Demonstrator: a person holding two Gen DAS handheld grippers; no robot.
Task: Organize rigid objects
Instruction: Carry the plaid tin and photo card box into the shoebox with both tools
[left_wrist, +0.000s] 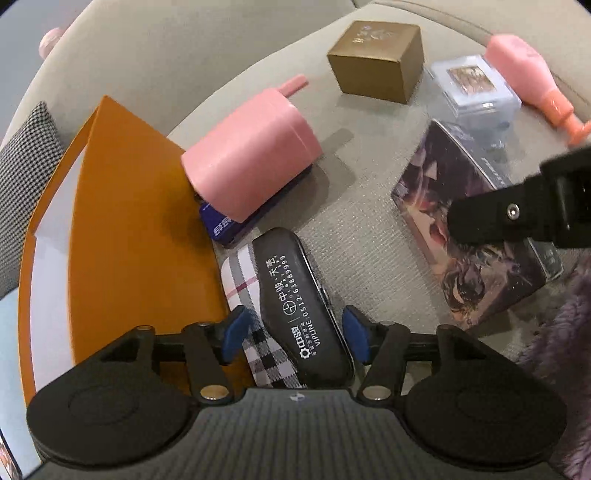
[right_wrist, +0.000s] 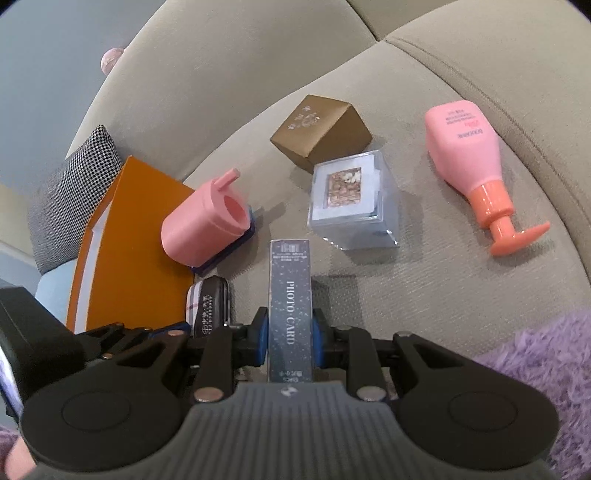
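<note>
Beige sofa cushions (right_wrist: 443, 280) hold the clutter. Left gripper (left_wrist: 295, 334) stands part open astride the black case (left_wrist: 301, 306) beside the orange box (left_wrist: 140, 229); centre it before closing. Right gripper (right_wrist: 288, 341) is clamped on the photo card box (right_wrist: 290, 306); keep it level.
</note>
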